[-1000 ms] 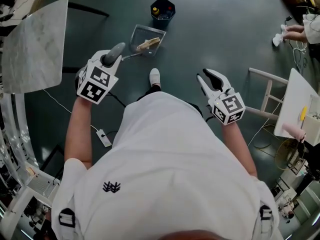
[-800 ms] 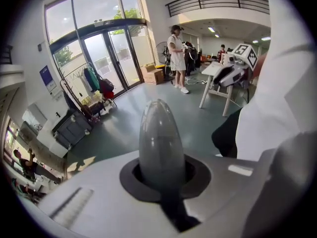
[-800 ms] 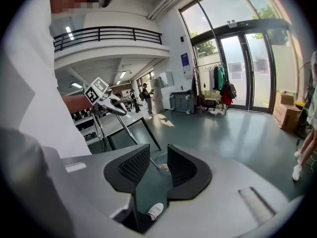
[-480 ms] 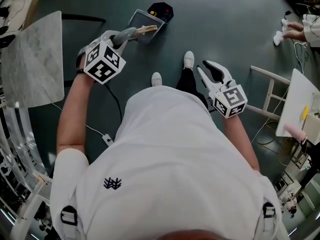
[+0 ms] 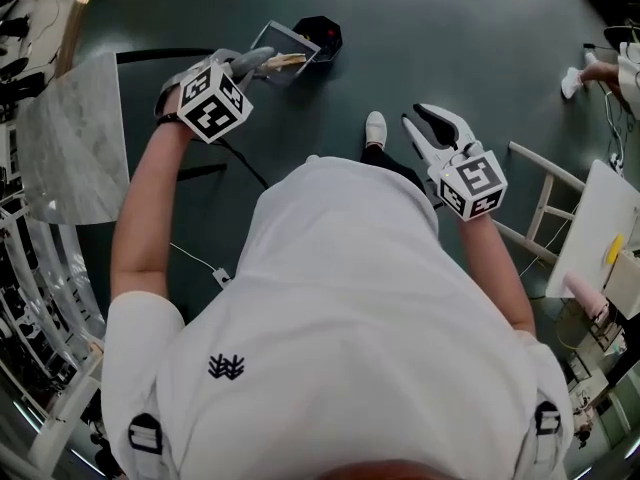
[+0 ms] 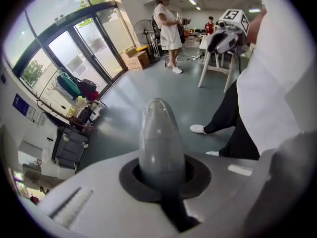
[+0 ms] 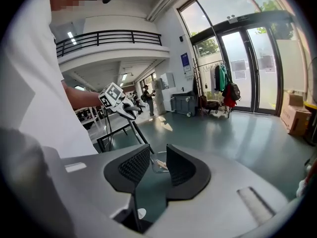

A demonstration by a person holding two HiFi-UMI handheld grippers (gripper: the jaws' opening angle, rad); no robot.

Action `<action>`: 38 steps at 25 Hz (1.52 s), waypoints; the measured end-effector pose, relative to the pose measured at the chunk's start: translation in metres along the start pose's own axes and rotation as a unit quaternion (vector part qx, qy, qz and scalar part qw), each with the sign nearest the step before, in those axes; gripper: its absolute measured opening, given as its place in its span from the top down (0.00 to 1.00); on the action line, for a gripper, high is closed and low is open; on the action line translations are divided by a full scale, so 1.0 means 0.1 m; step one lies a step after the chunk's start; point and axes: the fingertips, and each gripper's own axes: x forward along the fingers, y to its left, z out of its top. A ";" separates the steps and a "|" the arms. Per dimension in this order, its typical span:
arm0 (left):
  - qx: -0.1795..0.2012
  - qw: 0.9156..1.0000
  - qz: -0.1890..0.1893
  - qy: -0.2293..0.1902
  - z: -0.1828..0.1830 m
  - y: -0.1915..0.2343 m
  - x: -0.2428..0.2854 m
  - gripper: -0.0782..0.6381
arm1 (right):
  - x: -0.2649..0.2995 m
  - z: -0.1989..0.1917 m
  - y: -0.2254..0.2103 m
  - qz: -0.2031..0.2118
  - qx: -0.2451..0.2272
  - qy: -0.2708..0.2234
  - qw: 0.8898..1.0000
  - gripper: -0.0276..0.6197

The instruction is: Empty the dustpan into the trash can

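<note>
Left gripper (image 5: 240, 68), far left of the scene: jaws clamped together on the grey handle (image 6: 161, 143) of the dustpan (image 5: 283, 56); handle end points back at the gripper's camera and fills the gap between the jaws. Dustpan: clear, held off the floor, tilted, far edge just beside the near-left rim of the trash can (image 5: 318, 36); contact with the can not discernible. Pale debris (image 5: 290, 61) lies inside the pan. Trash can: black, on the dark green floor (image 5: 470, 28) at the far side. Right gripper (image 5: 435, 128), right of the person, well apart from pan and can: jaws spread, nothing between them, touches nothing. Marble table (image 5: 70, 138) at far left; white chair (image 5: 545, 198) at right.
</note>
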 end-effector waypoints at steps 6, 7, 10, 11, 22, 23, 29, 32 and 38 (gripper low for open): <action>0.040 0.998 -0.015 0.039 0.44 0.15 0.39 0.80 | -0.14 0.04 -0.59 0.002 0.014 -0.005 1.000 0.81; 0.048 0.998 -0.017 0.045 0.51 0.16 0.43 0.80 | -0.17 0.02 -0.67 0.002 0.018 -0.005 1.000 0.81; 0.076 0.995 -0.018 0.065 0.69 0.21 0.53 0.80 | -0.23 -0.03 -0.90 -0.001 0.027 -0.007 1.000 0.81; 0.091 0.993 -0.017 0.076 0.74 0.22 0.57 0.80 | -0.24 -0.05 -0.97 -0.002 0.030 -0.009 1.000 0.81; 0.306 0.934 -0.040 0.179 1.22 -0.01 0.95 0.81 | -0.41 -0.06 -1.54 -0.015 0.053 -0.032 0.998 0.81; 0.332 0.923 -0.042 0.192 1.24 -0.05 0.98 0.81 | -0.42 -0.06 -1.57 -0.015 0.055 -0.035 0.998 0.81; 0.461 0.851 -0.072 0.241 1.26 -0.31 1.13 0.81 | -0.44 -0.08 -1.68 -0.014 0.069 -0.040 0.997 0.81; 0.515 0.812 -0.078 0.263 1.25 -0.36 1.14 0.81 | -0.44 -0.14 -1.76 -0.014 0.076 -0.041 0.996 0.81; 0.582 0.753 -0.088 0.293 1.34 -0.40 1.14 0.81 | -0.45 -0.17 -1.81 -0.011 0.081 -0.045 0.996 0.81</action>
